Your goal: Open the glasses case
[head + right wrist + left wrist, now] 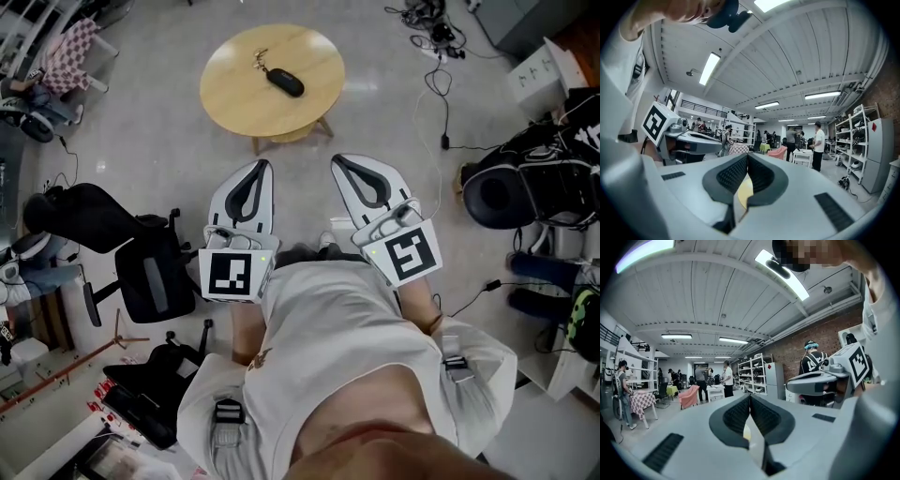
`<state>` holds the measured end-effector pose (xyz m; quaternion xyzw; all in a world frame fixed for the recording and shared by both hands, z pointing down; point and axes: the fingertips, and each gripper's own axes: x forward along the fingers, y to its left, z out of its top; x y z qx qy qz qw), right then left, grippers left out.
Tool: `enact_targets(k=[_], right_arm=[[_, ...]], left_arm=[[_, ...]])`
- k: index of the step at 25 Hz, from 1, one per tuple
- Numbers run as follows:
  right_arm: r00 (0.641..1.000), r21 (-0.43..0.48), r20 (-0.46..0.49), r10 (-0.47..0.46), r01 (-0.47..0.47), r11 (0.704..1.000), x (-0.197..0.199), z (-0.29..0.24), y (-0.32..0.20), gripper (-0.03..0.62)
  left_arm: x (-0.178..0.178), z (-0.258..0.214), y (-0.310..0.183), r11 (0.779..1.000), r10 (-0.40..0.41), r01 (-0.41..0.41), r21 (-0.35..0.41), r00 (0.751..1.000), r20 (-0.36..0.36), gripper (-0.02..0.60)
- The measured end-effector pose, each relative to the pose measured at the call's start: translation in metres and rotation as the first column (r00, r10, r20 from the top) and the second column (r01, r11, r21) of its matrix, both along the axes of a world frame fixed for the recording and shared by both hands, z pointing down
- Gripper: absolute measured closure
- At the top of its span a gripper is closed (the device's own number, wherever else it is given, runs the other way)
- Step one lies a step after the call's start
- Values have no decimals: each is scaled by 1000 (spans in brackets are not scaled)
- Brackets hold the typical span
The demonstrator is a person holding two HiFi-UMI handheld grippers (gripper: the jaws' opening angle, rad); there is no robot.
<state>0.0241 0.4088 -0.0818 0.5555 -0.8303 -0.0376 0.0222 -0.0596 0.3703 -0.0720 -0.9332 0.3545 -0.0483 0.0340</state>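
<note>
A black oblong glasses case (285, 82) lies shut on the round wooden table (234, 103), with a small metal key-like piece (260, 60) just behind it. Both grippers are held side by side at chest height, short of the table and pointing toward it. My left gripper (263, 166) is shut with nothing in it, its pads meeting at the tip (750, 396). My right gripper (338, 161) is likewise shut and empty (747, 155). Neither touches the case. A sliver of the yellow tabletop shows below each pair of pads.
A black office chair (141, 267) stands at the left and dark bags (525, 187) at the right. Cables (441, 89) trail over the floor beyond the table. Several people, shelves (757, 371) and small tables fill the far room in both gripper views.
</note>
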Motion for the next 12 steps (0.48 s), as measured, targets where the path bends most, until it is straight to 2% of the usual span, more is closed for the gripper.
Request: enact_targets(k=[7,12], right_arm=[[1000,-18,3,-15,15,1000,35,8,-51,574],[1000,-37,-3,-27,27,999,38,13,-74,574]], left_arm=[[30,5,-49,1000,-27,27,-6,1000,11,561],[38,9,-69,999,-23,23,-23,1000,10,561]])
